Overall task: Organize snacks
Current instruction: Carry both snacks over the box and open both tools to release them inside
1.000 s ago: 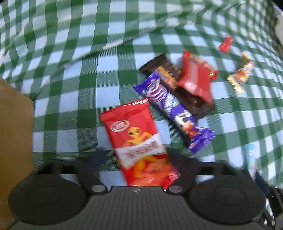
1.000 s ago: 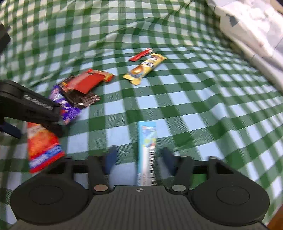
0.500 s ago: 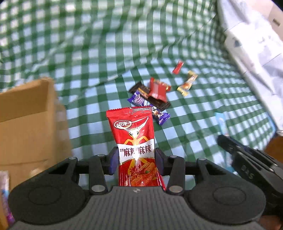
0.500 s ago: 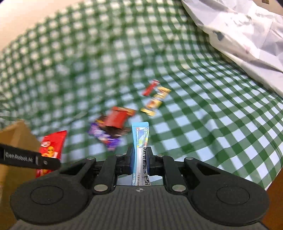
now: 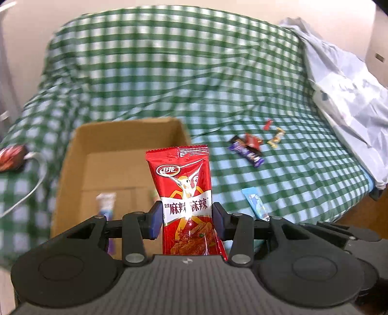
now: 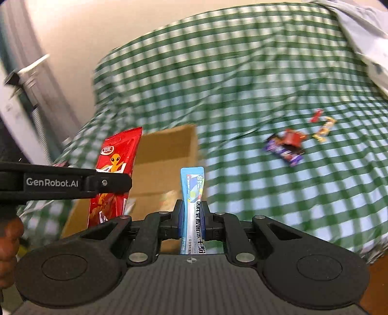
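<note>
Red snack packet point(image 5: 185, 201) clamped in left hand-held gripper point(image 5: 186, 218), blue stick sachet point(image 6: 193, 206) pinched in right hand-held gripper point(image 6: 192, 218); both were carried above cardboard box point(image 5: 101, 145), at 11 o'clock, release judged next.

A green-and-white checked cloth point(image 5: 169, 72) covered a wide, soft surface, probably a bed or sofa, rumpled into folds toward the back. Behind it rose a plain cream wall point(image 5: 169, 4), evenly lit. At the right edge lay a pale grey, crumpled sheet point(image 5: 351, 92) over the cloth's side. Below that corner a strip of brown wooden floor point(image 5: 363, 218) showed. In the right wrist view a white frame point(image 6: 14, 104), blurred, stood at the far left beside the wall.
</note>
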The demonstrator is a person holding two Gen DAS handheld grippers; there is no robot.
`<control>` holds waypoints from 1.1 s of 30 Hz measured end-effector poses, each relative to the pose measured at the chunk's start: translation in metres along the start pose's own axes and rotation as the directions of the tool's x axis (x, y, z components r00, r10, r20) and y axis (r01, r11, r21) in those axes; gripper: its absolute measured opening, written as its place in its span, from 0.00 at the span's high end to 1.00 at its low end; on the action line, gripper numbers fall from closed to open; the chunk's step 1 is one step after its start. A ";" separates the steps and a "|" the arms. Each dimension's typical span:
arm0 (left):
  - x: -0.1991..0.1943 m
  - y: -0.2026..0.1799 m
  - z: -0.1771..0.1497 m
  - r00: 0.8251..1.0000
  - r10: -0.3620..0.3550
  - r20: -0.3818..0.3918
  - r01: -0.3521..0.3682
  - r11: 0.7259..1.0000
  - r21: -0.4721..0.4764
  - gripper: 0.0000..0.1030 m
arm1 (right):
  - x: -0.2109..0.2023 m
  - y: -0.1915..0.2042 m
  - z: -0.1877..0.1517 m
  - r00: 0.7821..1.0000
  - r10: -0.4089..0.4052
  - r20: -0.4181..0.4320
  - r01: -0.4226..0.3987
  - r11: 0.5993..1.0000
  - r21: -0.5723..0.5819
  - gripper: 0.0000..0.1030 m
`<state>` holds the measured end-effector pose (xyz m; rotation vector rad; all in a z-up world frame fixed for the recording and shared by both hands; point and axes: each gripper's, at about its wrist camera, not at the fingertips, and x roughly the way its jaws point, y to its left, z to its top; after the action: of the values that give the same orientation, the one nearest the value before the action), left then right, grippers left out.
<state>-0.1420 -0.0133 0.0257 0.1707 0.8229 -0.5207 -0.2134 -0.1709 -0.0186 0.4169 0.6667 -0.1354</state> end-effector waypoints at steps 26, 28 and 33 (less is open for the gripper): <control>-0.083 0.073 -0.062 0.994 0.078 0.078 -0.065 0.986 -0.156 0.54 | -0.048 0.092 -0.033 0.999 0.043 -0.010 -0.044 0.979 -0.197 0.87; -0.080 0.077 -0.061 0.994 0.084 0.067 -0.072 0.984 -0.161 0.54 | -0.045 0.093 -0.032 0.999 0.034 -0.015 -0.036 0.979 -0.202 0.87; -0.068 0.090 -0.057 0.995 0.092 0.044 -0.083 0.980 -0.179 0.54 | -0.037 0.096 -0.027 0.999 0.015 -0.032 -0.022 0.976 -0.217 0.87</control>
<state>-0.1718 0.1090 0.0324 0.0290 0.8028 -0.3652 -0.2332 -0.0725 0.0167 0.2152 0.6995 -0.0379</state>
